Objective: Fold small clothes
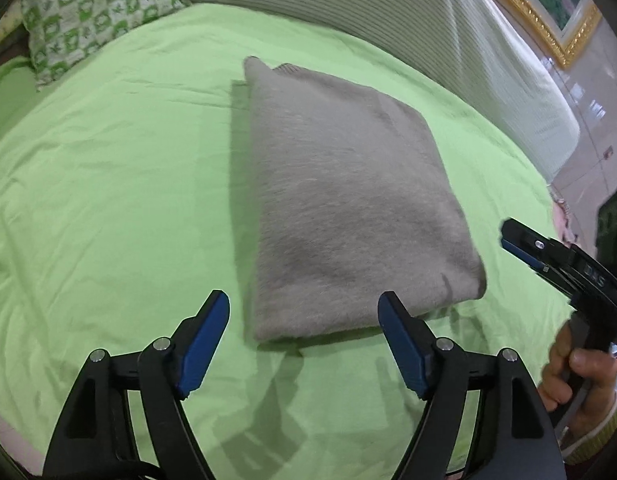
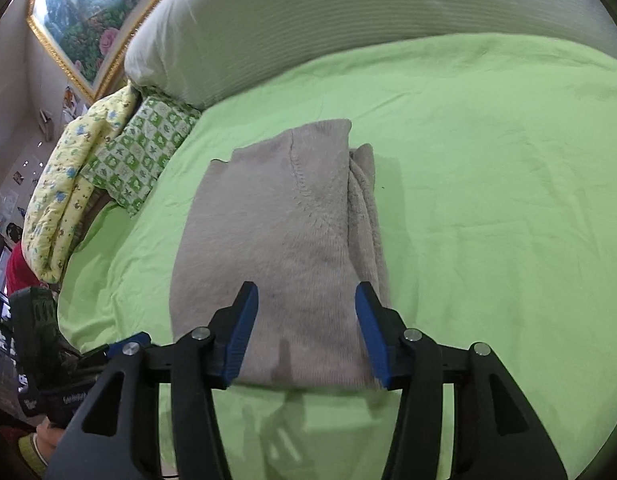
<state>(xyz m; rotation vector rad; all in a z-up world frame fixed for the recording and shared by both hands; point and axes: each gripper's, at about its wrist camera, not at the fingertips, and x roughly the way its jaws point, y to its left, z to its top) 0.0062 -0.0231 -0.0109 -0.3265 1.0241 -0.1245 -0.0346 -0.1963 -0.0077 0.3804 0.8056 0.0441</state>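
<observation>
A grey fuzzy garment [image 1: 348, 204] lies folded into a neat rectangle on the green bed sheet [image 1: 108, 200]; it also shows in the right wrist view [image 2: 276, 248]. My left gripper [image 1: 304, 312] is open and empty, just short of the garment's near edge. My right gripper [image 2: 306, 300] is open and empty, above the garment's near end. The right gripper also shows at the right edge of the left wrist view [image 1: 524, 248], held in a hand.
A striped grey-white bolster [image 1: 388, 4] runs along the far side of the bed. A green patterned pillow [image 1: 96, 12] lies at the far left. A yellow floral quilt [image 2: 68, 184] sits beside it. A gold-framed painting [image 2: 80, 12] hangs behind.
</observation>
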